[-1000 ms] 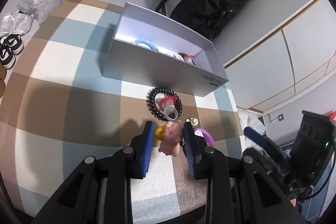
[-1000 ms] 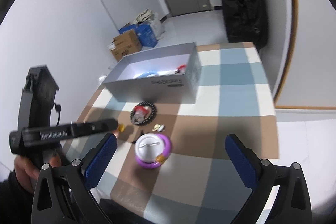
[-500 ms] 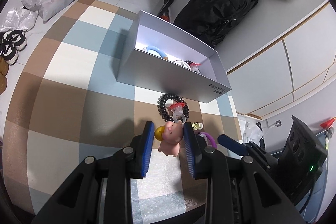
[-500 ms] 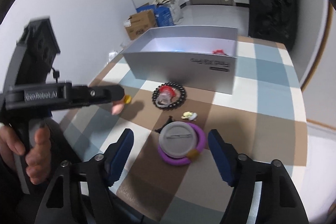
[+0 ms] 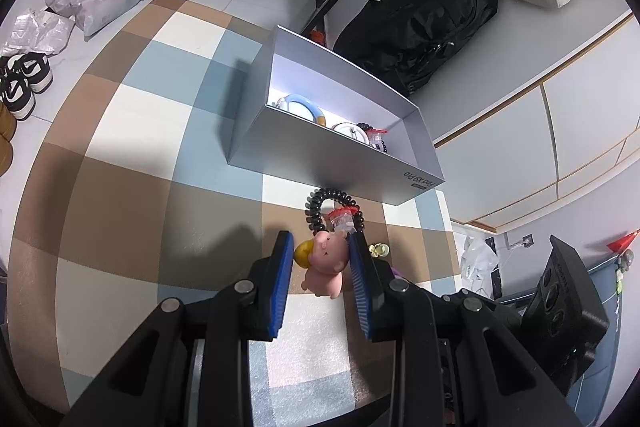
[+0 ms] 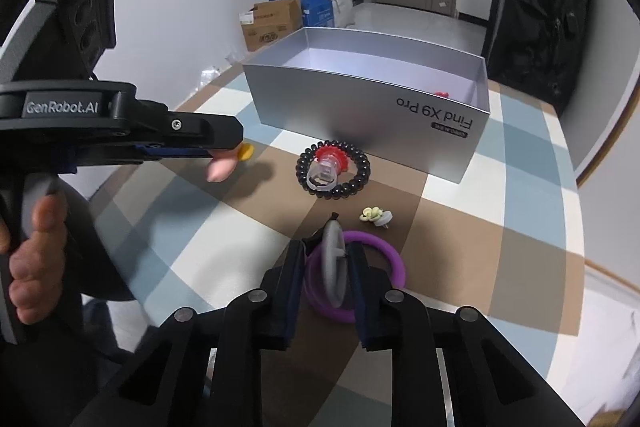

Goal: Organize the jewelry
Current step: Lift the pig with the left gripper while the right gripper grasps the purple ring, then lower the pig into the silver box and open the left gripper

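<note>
Rubber pig figure (image 5: 325, 266), pink and smooth, is clamped between the blue ribbed pads of the left gripper (image 5: 320, 259), above the checked mat (image 5: 120, 187), near the matte silver box (image 5: 320, 163).

Right gripper (image 6: 326, 267) is closing on a grey disc (image 6: 334, 267) standing upright inside a purple ring (image 6: 376, 259).

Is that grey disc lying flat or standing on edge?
On edge: the grey disc stands upright between the closing right tongs, inside the purple ring.
</note>
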`<move>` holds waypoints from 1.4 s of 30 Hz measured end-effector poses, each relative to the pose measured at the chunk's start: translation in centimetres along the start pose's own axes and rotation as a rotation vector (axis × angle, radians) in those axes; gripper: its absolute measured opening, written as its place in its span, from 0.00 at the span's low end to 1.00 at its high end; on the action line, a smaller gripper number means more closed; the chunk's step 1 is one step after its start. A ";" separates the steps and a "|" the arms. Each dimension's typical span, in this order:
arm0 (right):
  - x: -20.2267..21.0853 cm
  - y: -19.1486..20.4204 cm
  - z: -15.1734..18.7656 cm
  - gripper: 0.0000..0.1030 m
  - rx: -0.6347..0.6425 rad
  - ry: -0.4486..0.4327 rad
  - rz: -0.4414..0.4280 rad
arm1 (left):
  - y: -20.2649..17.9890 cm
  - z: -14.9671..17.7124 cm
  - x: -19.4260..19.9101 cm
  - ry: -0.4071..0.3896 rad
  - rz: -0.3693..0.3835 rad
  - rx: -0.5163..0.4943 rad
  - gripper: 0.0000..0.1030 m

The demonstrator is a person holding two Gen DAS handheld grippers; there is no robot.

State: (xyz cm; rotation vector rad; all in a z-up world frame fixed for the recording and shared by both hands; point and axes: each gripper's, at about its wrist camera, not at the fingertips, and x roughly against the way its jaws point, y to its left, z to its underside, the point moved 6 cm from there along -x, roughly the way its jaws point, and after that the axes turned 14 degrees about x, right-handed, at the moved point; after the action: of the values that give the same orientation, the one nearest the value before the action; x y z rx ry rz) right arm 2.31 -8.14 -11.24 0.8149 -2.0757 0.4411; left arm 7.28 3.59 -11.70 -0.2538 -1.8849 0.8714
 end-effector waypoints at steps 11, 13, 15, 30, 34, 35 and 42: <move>0.7 -1.7 0.0 0.17 -0.180 -0.041 -0.138 | 0.1 0.1 -0.1 0.011 0.001 0.005 0.22; 0.8 -2.0 0.0 0.08 -0.202 -0.050 -0.152 | 0.1 0.1 -0.1 0.011 0.001 0.007 0.22; 1.0 -2.2 -0.1 0.06 -0.219 -0.061 -0.163 | 0.0 0.1 -0.2 0.013 0.000 0.005 0.22; 4.0 -3.4 -3.1 0.06 -0.250 -0.206 -0.182 | -3.3 -0.5 0.9 -0.084 -0.022 -0.137 0.22; 4.4 -4.2 -4.6 0.06 -0.254 -0.234 -0.186 | -4.6 -1.4 1.0 -0.105 -0.025 -0.172 0.22; 4.4 -4.4 -5.0 0.06 -0.255 -0.238 -0.185 | -4.9 -1.8 0.9 -0.110 -0.026 -0.179 0.22; 4.3 -6.2 -7.1 0.06 -0.277 -0.252 -0.185 | -6.3 -3.5 0.6 -0.129 -0.031 -0.208 0.22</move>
State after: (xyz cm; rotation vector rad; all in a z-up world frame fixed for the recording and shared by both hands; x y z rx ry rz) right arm 8.84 -10.24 -3.49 0.9202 -2.2008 -0.0541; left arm 11.22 0.99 -6.19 -0.3011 -2.0972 0.6844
